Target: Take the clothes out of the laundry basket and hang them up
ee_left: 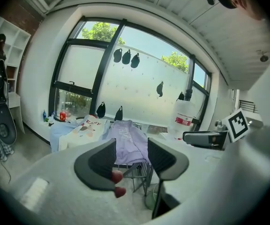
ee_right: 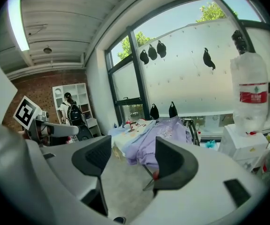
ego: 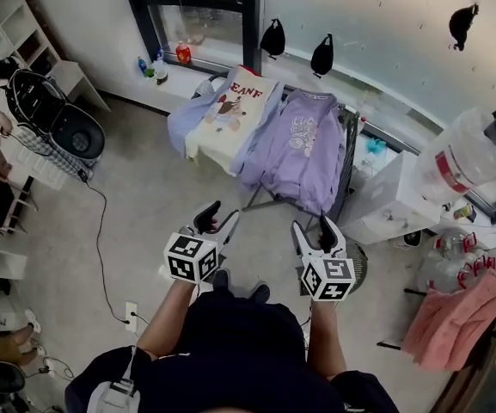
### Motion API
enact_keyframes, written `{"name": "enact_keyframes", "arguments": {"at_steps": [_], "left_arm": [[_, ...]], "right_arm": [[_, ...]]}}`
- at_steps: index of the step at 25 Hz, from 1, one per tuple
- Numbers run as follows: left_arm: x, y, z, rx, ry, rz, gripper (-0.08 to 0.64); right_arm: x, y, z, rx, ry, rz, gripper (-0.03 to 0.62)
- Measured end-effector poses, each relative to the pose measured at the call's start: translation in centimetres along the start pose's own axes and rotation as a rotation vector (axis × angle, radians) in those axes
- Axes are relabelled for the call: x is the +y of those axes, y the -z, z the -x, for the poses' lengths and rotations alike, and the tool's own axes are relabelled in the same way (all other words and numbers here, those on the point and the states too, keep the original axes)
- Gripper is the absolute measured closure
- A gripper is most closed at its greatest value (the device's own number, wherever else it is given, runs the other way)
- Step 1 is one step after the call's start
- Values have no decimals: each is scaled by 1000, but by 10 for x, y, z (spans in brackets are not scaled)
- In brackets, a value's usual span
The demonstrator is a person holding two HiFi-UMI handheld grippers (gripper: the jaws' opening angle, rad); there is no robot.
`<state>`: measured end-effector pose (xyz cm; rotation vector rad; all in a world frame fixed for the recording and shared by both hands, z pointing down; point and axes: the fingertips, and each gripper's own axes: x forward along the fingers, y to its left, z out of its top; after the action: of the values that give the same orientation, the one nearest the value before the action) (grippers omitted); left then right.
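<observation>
A drying rack (ego: 348,157) stands by the window. Over it hang a light blue garment (ego: 183,119), a cream printed T-shirt (ego: 235,110) and a lavender sweatshirt (ego: 295,149). My left gripper (ego: 219,219) and right gripper (ego: 315,231) are held side by side in front of the rack and point at it, well short of the clothes. In the left gripper view the left gripper (ee_left: 131,156) is open and empty, with the lavender sweatshirt (ee_left: 127,142) seen beyond it. The right gripper (ee_right: 132,156) is also open and holds nothing. A round mesh container (ego: 357,265) shows partly behind the right gripper.
At the right are a white cabinet (ego: 389,200) with a big water bottle (ego: 458,157) and a pink garment (ego: 454,317) on another rack. A black stroller (ego: 54,114) and white shelves stand at the left. A cable and power strip (ego: 131,315) lie on the floor.
</observation>
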<state>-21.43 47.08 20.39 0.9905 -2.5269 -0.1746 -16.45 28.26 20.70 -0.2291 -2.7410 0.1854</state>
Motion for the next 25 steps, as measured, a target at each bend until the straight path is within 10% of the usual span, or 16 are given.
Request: {"name": "enact_keyframes", "arguments": {"at_steps": [2, 4, 25], "left_arm": [[8, -2, 4, -12, -17, 4, 371], [16, -7, 6, -31, -26, 9, 535], [51, -11, -6, -37, 24, 40, 537]], "right_arm": [[0, -2, 0, -14, 34, -10, 365], [0, -4, 0, -34, 54, -34, 592], [8, -3, -21, 12, 149, 18, 594]]}}
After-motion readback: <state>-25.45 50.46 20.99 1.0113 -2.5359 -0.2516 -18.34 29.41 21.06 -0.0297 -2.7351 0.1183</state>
